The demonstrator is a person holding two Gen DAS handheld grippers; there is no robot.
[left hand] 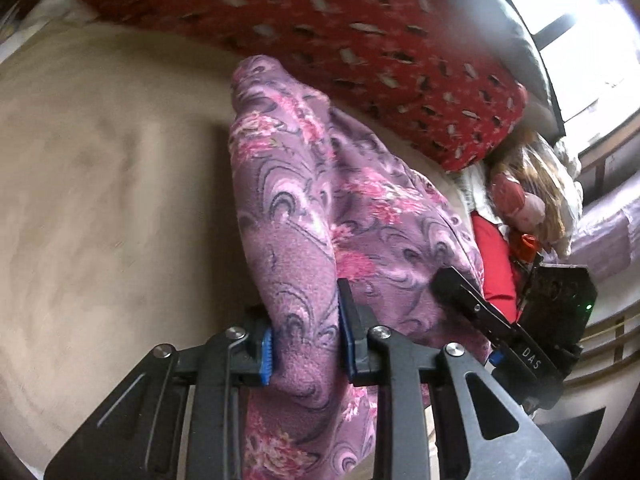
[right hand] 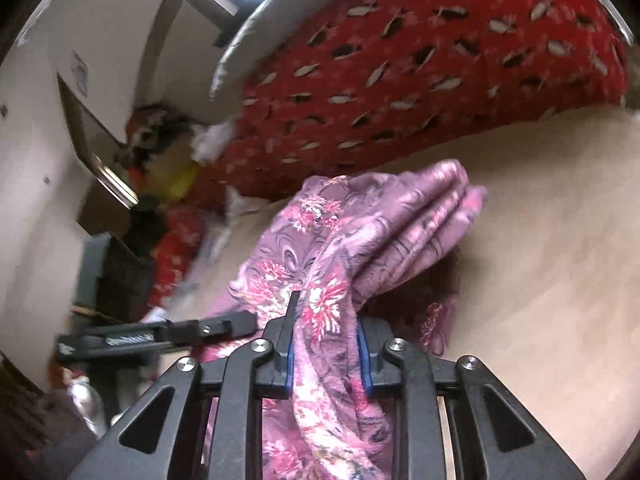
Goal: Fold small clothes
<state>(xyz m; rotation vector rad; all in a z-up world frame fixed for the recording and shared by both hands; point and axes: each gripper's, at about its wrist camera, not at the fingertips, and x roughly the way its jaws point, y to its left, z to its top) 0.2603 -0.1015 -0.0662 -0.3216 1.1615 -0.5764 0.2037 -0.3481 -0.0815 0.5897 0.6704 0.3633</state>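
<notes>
left hand-held gripper (left hand: 306,344) clenched on a bunched fold of the purple floral fleece garment (left hand: 320,200) | garment held up over the beige bed sheet (left hand: 100,200), red patterned pillow (left hand: 320,32) behind | right hand-held gripper (right hand: 326,354) grasping the same garment (right hand: 360,220)

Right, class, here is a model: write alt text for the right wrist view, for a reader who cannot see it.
The right gripper is shut on a purple floral garment, which bunches up above a beige bed surface. A red patterned blanket lies behind, and the left gripper reaches in from the left edge.
</notes>
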